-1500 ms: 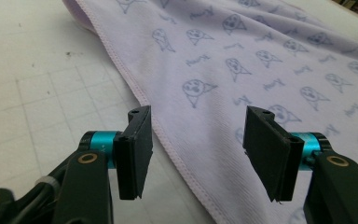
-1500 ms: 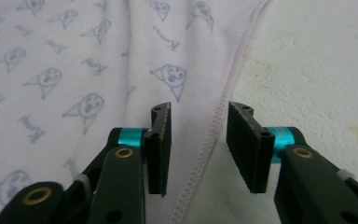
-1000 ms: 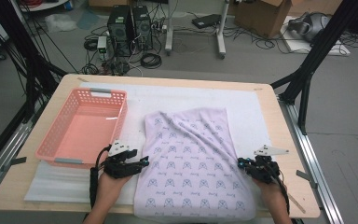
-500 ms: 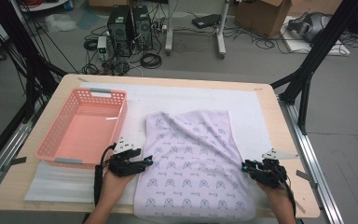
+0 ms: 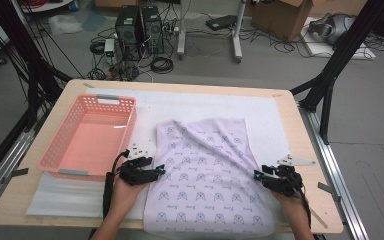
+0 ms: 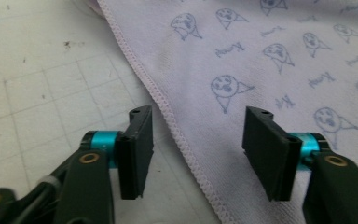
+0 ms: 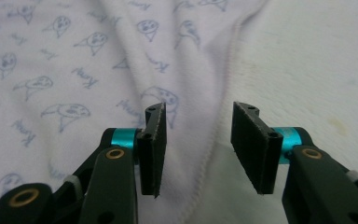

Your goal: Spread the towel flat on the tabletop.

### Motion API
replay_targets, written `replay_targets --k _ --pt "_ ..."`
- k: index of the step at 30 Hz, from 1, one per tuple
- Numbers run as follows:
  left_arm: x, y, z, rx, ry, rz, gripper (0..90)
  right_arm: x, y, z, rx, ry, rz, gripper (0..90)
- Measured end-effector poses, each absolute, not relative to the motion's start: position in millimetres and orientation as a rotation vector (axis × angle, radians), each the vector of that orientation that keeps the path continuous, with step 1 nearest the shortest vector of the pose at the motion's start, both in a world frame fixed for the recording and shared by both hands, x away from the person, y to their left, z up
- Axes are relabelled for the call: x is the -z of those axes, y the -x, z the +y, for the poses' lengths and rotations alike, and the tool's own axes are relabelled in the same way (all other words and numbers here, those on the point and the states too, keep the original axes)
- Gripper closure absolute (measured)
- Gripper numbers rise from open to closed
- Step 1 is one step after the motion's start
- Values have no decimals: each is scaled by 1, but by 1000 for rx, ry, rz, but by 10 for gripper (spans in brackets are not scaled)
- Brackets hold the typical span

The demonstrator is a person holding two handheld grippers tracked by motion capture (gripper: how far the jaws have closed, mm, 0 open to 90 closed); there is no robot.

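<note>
Left gripper (image 6: pixel 196 156) and right gripper (image 7: pixel 198 149) straddle opposite hems of the lilac towel (image 5: pixel 207 175), jaws spread; the left's just narrowing, the right's widening.

Lilac towel (image 5: pixel 207 177) with small blue printed faces and script lay spread flat on the table, near side reaching the table's front edge — far left corner folded over, diagonal creases running across the upper half. Stitched hem (image 6: pixel 168 112) along its left edge — right edge (image 7: pixel 223 93) slightly puckered.
</note>
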State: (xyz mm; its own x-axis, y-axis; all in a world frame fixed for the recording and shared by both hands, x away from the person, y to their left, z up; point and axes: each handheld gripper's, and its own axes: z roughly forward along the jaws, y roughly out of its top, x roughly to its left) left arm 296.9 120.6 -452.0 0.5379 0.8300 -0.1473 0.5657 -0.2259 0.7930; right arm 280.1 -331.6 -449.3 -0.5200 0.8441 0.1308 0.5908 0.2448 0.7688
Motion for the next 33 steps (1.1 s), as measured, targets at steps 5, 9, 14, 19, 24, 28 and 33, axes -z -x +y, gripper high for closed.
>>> replay_targets --k 5,9,14,19,24,28,33 --pt "451 -294 115 -406 -1956 1102 869 448 -285 -323 -1107 -1333 2246 853" --pt "451 -284 117 -361 -1957 1088 875 445 -280 -328 -1078 -1329 2279 865" --pt "449 -266 119 -306 -1981 1052 874 441 -263 -337 -1030 -1298 2319 866" --pt "449 -264 121 -283 -1974 1048 852 441 -254 -346 -1028 -1301 2330 865" --pt "445 -280 119 -269 -1906 1066 624 440 -256 -345 -1054 -1294 2313 734" --pt "438 -302 116 -293 -1844 1091 526 438 -259 -347 -1102 -1298 2261 663" --pt "430 -330 111 -348 -1839 1100 483 434 -272 -347 -1152 -1281 2202 576"
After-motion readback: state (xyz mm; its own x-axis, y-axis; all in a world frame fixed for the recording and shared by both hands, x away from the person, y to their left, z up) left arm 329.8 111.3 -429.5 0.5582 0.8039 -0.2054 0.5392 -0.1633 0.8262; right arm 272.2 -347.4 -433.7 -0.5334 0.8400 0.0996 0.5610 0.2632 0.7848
